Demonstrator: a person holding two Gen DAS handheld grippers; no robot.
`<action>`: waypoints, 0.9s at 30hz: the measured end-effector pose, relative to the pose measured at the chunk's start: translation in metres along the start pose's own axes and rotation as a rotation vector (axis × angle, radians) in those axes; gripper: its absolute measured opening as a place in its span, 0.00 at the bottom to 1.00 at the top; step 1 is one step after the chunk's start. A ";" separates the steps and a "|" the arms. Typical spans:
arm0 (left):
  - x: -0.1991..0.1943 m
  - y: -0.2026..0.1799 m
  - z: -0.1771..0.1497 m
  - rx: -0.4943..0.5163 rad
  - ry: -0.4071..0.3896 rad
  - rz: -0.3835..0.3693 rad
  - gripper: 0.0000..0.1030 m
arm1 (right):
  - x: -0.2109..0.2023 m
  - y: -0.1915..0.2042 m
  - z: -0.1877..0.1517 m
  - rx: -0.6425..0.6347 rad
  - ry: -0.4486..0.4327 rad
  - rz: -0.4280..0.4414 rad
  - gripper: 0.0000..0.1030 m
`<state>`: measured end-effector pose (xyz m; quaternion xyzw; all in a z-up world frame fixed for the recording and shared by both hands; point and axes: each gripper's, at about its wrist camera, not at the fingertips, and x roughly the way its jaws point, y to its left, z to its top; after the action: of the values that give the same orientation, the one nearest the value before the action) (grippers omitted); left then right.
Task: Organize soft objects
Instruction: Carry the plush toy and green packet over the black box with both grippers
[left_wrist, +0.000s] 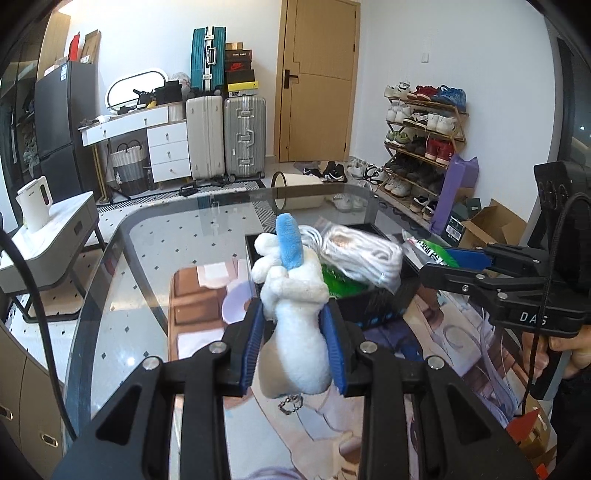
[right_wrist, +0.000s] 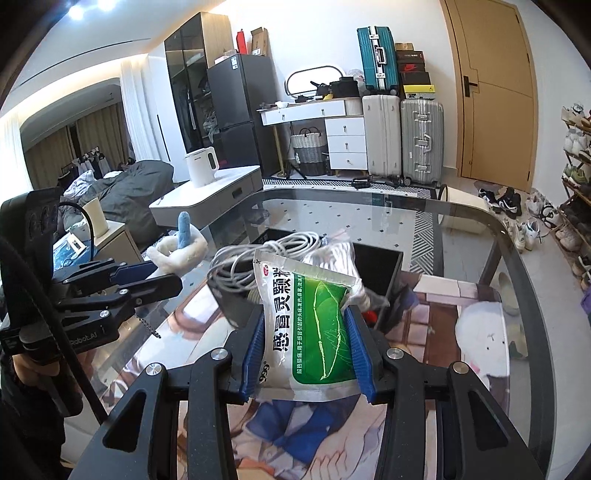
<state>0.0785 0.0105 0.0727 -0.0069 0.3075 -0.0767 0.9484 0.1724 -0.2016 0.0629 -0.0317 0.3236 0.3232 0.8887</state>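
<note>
Your left gripper (left_wrist: 293, 347) is clamped on the white plush toy (left_wrist: 295, 306), whose long axis runs straight out along the fingers, blue ear tip farthest from you and its small bead chain dangling beneath the jaws. Your right gripper (right_wrist: 306, 350) is squeezed on the green-and-white medicine sachet (right_wrist: 310, 325), which likewise stands lengthwise between the pads, its top edge leaning away from you. The black box (right_wrist: 380, 266) lies ahead of and below both sets of jaws, with a coil of white cable (right_wrist: 266, 251) already resting inside it. Seen from the left wrist, the box sits forward and a little to the right of the toy; from the right wrist it is almost dead ahead of the sachet, so your right hand looks nearer.
</note>
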 end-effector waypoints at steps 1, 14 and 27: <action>0.001 0.001 0.003 -0.002 -0.004 0.002 0.30 | 0.002 -0.001 0.003 0.000 0.000 -0.001 0.41; 0.028 0.005 0.019 -0.004 -0.004 0.008 0.30 | 0.029 -0.008 0.025 -0.002 0.018 0.004 0.41; 0.060 -0.004 0.027 0.014 0.026 -0.034 0.28 | 0.067 -0.019 0.030 0.013 0.086 0.049 0.39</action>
<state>0.1418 -0.0034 0.0603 -0.0043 0.3192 -0.0950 0.9429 0.2387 -0.1717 0.0438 -0.0317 0.3644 0.3410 0.8660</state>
